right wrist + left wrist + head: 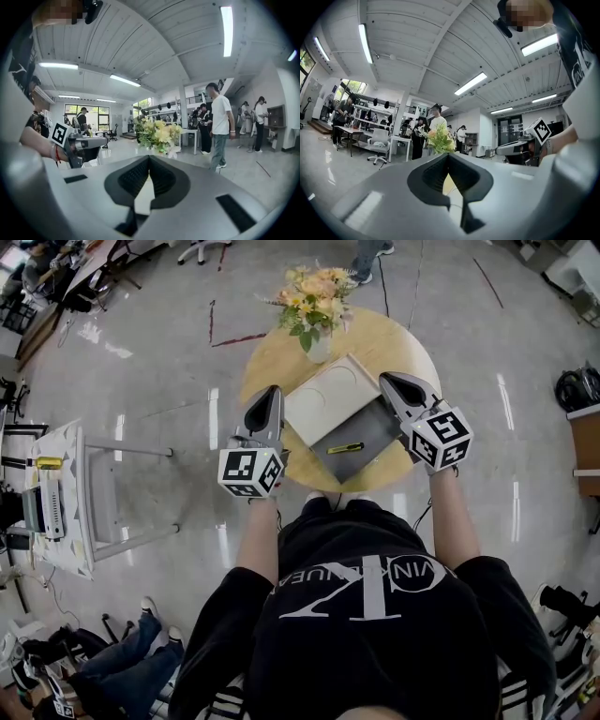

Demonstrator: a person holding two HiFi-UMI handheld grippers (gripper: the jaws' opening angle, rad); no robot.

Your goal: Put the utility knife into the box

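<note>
Utility knife [345,448] lies in box [377,424], head view only; left gripper [274,391] and right gripper [385,379] pressed together.

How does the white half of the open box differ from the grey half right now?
The white half lies farther off, toward the flower vase; the grey half lies toward the near edge of the round wooden table. The white half holds nothing; the grey half holds the yellow utility knife. Both adjoin each other and rest on that table.
</note>
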